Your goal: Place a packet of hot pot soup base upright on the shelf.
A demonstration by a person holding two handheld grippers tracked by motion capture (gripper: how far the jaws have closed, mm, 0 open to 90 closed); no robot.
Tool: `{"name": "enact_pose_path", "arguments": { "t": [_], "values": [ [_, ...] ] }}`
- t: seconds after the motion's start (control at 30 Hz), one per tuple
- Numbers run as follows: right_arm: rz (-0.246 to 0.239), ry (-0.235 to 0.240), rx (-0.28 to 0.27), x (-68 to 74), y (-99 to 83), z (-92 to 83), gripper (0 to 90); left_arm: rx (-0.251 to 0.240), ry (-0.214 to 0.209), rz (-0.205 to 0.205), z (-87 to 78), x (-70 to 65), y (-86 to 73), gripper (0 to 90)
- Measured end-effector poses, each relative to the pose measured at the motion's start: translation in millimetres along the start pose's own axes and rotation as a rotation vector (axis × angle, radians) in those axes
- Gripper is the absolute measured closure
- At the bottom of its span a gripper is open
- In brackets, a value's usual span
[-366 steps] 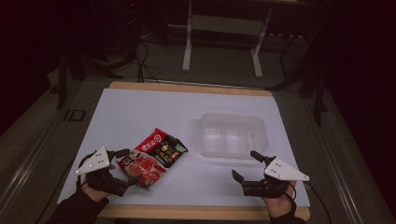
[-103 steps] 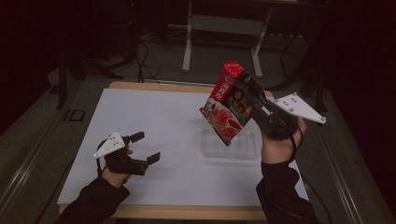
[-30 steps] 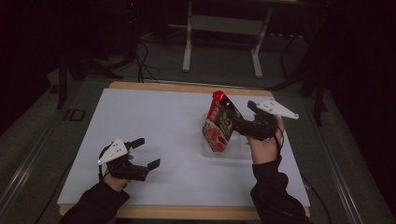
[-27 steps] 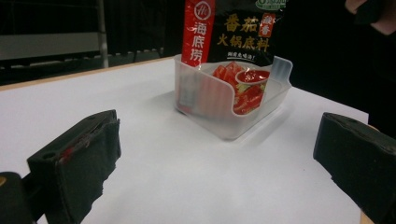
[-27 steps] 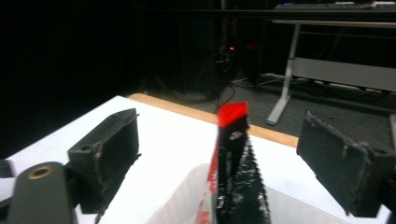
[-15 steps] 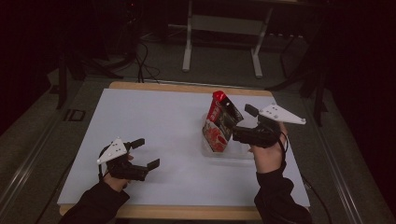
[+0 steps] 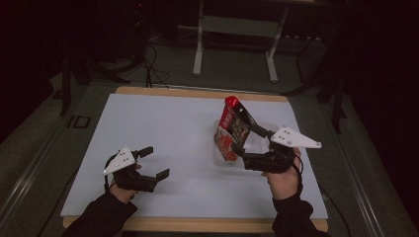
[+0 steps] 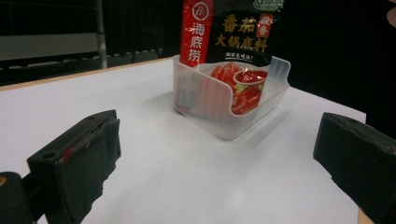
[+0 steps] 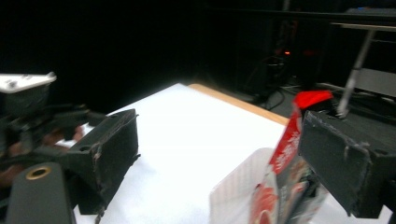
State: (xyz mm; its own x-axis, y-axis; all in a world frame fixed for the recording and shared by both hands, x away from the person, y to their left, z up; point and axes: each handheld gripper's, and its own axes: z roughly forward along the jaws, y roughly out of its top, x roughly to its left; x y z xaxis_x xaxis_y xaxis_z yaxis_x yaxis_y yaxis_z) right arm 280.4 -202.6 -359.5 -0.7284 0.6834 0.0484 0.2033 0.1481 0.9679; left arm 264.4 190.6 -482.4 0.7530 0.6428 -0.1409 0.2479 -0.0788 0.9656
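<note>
From the high view, a red sauce packet [image 7: 231, 129] is standing tilted inside the clear plastic tub [image 7: 259, 148] on the white table [image 7: 163, 123]; the right gripper [image 7: 249, 143] is sitting just beside it, jaws released. The left gripper [image 7: 154, 163] is resting near the table's front, gaping, grasping nothing. Along the left gripper view, the packet is leaning upright in the tub. Along the right gripper view, one jaw is possibly touching the packet; blur is preventing certainty.

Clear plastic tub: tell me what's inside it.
One red sauce packet stands upright in the clear plastic tub, its top sticking out. The packet and frosted walls hide the tub's floor behind it.
</note>
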Motion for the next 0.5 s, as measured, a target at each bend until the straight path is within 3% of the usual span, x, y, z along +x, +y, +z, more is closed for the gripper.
{"name": "enact_pose_path", "arguments": {
  "t": [0.5],
  "values": [
    [-0.043,0.109,0.04,9.6,-38.9,3.7,12.7,0.001,-0.006,0.011,-0.5,-1.4,0.8,1.0]
  ]
}}
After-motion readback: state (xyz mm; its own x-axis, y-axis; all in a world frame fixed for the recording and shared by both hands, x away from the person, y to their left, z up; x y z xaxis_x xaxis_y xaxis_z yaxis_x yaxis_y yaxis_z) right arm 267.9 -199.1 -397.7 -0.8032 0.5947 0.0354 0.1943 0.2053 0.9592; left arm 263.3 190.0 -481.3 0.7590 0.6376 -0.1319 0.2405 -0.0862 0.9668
